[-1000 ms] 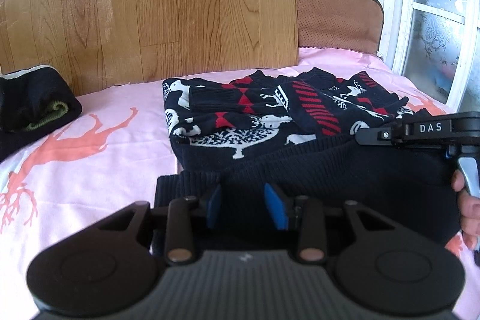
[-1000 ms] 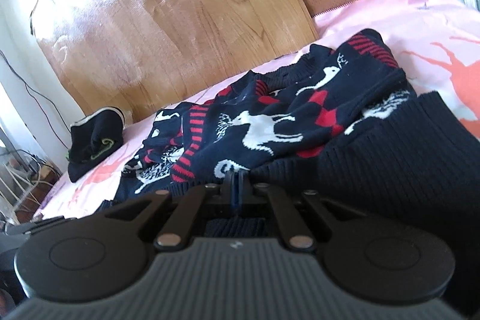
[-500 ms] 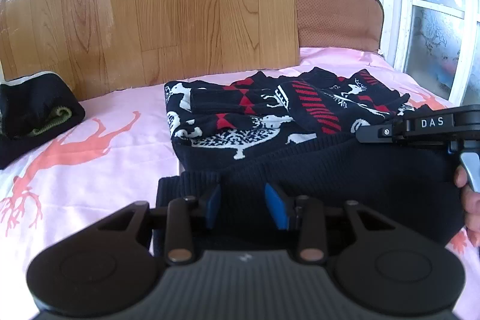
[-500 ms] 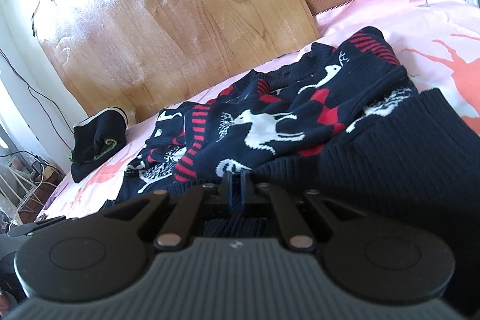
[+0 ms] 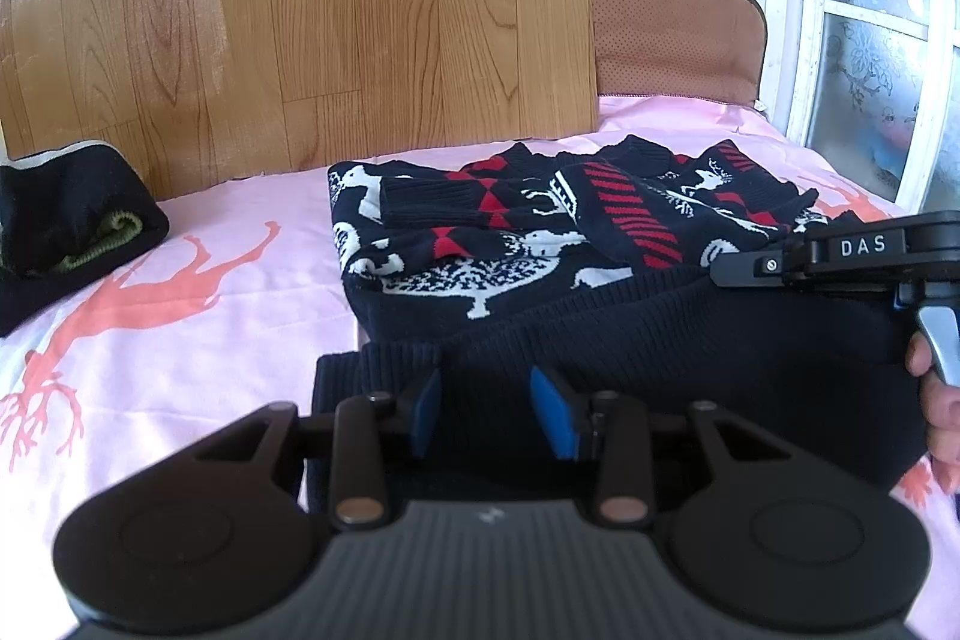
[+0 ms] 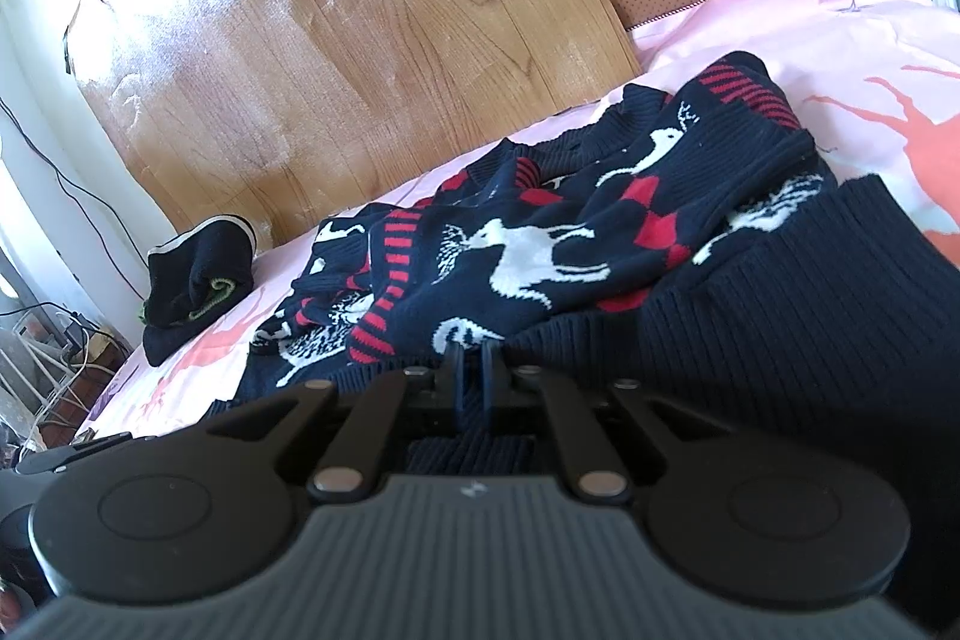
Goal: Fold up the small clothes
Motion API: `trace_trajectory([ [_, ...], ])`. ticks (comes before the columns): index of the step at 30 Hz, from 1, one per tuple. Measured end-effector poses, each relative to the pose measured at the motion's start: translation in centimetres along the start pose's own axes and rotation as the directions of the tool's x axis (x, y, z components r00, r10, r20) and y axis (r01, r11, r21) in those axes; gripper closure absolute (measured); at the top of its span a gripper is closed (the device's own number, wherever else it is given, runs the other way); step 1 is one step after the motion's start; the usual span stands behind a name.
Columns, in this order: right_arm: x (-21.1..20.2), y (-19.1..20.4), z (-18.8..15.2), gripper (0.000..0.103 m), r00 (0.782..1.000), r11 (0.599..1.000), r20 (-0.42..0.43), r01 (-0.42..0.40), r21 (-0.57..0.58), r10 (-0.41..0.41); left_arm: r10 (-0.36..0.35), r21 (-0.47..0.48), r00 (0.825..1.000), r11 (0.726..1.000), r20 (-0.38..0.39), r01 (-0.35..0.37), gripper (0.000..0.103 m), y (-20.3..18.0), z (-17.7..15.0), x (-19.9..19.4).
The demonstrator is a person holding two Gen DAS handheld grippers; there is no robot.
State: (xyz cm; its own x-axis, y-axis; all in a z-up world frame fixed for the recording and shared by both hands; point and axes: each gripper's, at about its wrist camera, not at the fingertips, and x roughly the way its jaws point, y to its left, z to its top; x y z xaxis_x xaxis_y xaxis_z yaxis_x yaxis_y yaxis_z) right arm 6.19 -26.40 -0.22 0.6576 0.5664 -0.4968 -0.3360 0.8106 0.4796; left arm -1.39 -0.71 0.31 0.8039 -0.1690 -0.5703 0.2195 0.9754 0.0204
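Soft navy knitted sweater (image 5: 540, 244) with white reindeer, limp on the pink bed sheet (image 5: 198, 340): right gripper (image 6: 472, 376) jaws pinch its ribbed hem, left gripper (image 5: 486, 409) jaws gape over it, gripping nothing.

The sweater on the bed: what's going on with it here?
A person is folding a dark patterned sweater on a pink bedsheet, with a gripper in each hand. The right gripper is pinched shut on the ribbed hem of the sweater. The left gripper has its blue pads apart over the same hem, with no grip visible. The sleeves are already laid across the body. Another dark garment sits folded off to the side.
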Motion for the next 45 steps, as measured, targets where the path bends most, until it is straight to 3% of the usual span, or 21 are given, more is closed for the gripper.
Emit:
trace_trajectory([
  [15, -0.1, 0.1, -0.1, 0.089, 1.0, 1.0, 0.001, -0.016, 0.006, 0.016, 0.004, 0.006, 1.0, 1.0, 0.0, -0.004, 0.067, -0.1, 0.0, 0.0],
  [26, -0.1, 0.6, -0.2, 0.072, 0.999, 0.998, 0.011, -0.043, -0.039, 0.044, 0.01, 0.021, 1.0, 1.0, 0.002, -0.01, 0.066, -0.1, -0.1, 0.1],
  [36, -0.6, 0.9, -0.2, 0.07, 1.0, 0.999, -0.002, -0.031, -0.03, 0.031, 0.012, 0.031, 1.0, 0.999, 0.003, -0.012, 0.065, -0.1, -0.1, 0.1],
  [38, -2.1, 1.1, -0.1, 0.068, 0.995, 0.995, 0.007, -0.101, -0.007, 0.101, 0.012, 0.032, 1.0, 0.999, 0.004, -0.012, 0.065, 0.0, -0.1, 0.1],
  [40, -3.6, 1.7, 0.1, 0.063, 0.99, 0.989, 0.022, -0.134, -0.063, 0.136, 0.006, 0.031, 1.0, 0.999, 0.005, -0.006, 0.063, 0.0, -0.2, 0.0],
  [42, -3.8, 1.8, 0.2, 0.053, 0.995, 0.988, -0.03, -0.093, -0.124, 0.09, -0.016, 0.028, 1.0, 0.999, 0.002, 0.016, 0.059, 0.3, -0.1, -0.1],
  [44, -2.7, 1.3, 0.2, 0.054, 0.988, 0.988, -0.152, -0.06, -0.139, 0.039, -0.072, 0.024, 0.997, 0.997, -0.022, 0.073, 0.05, 0.8, 0.5, -0.6],
  [45, -2.9, 1.2, 0.7, 0.054, 0.986, 0.987, -0.159, -0.071, -0.147, 0.047, -0.11, 0.016, 0.994, 0.994, -0.027, 0.11, 0.043, 1.2, 1.1, -1.0],
])
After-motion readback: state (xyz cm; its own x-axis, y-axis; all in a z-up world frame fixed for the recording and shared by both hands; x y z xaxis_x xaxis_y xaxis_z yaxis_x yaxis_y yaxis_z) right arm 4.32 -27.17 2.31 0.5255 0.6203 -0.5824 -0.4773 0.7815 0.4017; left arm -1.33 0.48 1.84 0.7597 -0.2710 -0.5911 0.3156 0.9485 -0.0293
